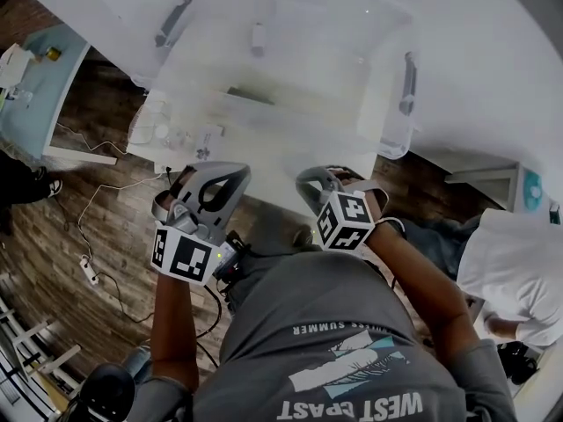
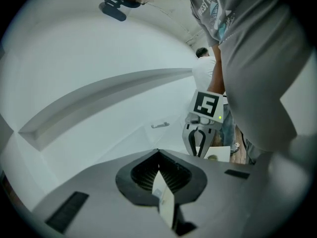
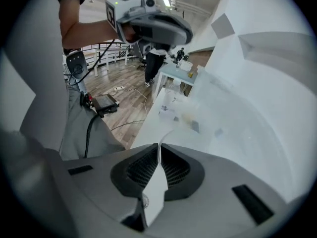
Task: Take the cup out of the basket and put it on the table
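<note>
A large clear plastic basket (image 1: 290,69) with grey side handles (image 1: 408,82) stands on the white table (image 1: 475,51), washed out by glare. Faint clear cup-like shapes (image 1: 160,132) show at its near left corner; I cannot tell whether they stand inside it or beside it. They also appear as clear items (image 3: 179,112) along the table's edge. Both grippers hang off the table's near edge, close to the person's chest. My left gripper (image 1: 220,176) is shut and holds nothing. My right gripper (image 1: 315,183) is also shut and holds nothing. Each gripper view shows the other gripper (image 2: 199,142) (image 3: 153,26).
Wooden floor (image 1: 106,262) with cables and a power strip (image 1: 88,269) lies to the left. A second desk (image 1: 35,95) stands at far left. Another person in white (image 1: 510,271) sits at right. The holder's grey shirt (image 1: 334,341) fills the foreground.
</note>
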Demonstrator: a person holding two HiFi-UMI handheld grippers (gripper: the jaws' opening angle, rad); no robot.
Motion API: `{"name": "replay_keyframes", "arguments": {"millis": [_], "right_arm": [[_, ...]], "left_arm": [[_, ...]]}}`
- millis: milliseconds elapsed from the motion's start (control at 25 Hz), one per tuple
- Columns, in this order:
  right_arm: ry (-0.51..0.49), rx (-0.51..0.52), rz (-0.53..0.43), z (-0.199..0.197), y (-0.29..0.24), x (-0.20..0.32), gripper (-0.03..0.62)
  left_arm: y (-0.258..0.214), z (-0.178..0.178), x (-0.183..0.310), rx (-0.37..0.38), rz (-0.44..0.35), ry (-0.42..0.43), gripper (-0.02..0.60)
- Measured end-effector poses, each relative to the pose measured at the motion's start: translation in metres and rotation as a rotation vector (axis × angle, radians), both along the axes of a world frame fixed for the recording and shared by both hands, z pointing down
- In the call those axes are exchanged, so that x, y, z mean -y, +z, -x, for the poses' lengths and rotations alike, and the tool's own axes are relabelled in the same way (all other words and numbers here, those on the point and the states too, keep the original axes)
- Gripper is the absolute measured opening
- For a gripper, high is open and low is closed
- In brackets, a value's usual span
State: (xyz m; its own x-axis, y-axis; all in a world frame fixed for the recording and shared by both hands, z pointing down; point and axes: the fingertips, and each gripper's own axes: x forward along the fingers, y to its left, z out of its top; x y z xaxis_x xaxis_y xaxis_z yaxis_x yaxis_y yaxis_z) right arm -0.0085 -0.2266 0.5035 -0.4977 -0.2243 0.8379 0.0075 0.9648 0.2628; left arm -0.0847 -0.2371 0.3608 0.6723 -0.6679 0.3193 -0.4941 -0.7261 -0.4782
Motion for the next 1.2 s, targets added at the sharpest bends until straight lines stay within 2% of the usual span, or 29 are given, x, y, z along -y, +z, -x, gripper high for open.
{"name": "replay_keyframes", "arguments": {"millis": [360,720,880,1040,1200], "right_arm": [[0.031,-0.16,0.124,-0.013,0.088,0.005,0.031],[0.051,-0.241,0.185,-0.016,0.12,0.006,0.031],[0.045,-0.237,0.182,-0.013,0.118,0.007,0.034],[0.048,-0.187,0.162,-0.011,0.1,0.007,0.067],[0.068,-0.144,0.137,-0.015,0.086,0.01,0.074]], "left_arm": [[0.007,0.006,-0.009,-0.005,0.032,-0.016,0.011],[0.009,0.003,-0.009,0.008,0.046,-0.003,0.011],[0.008,0.002,-0.008,0.013,0.046,0.002,0.011],[0.008,0.001,-0.007,0.016,0.046,0.006,0.011],[0.007,-0.002,-0.006,0.021,0.046,0.014,0.01]]}}
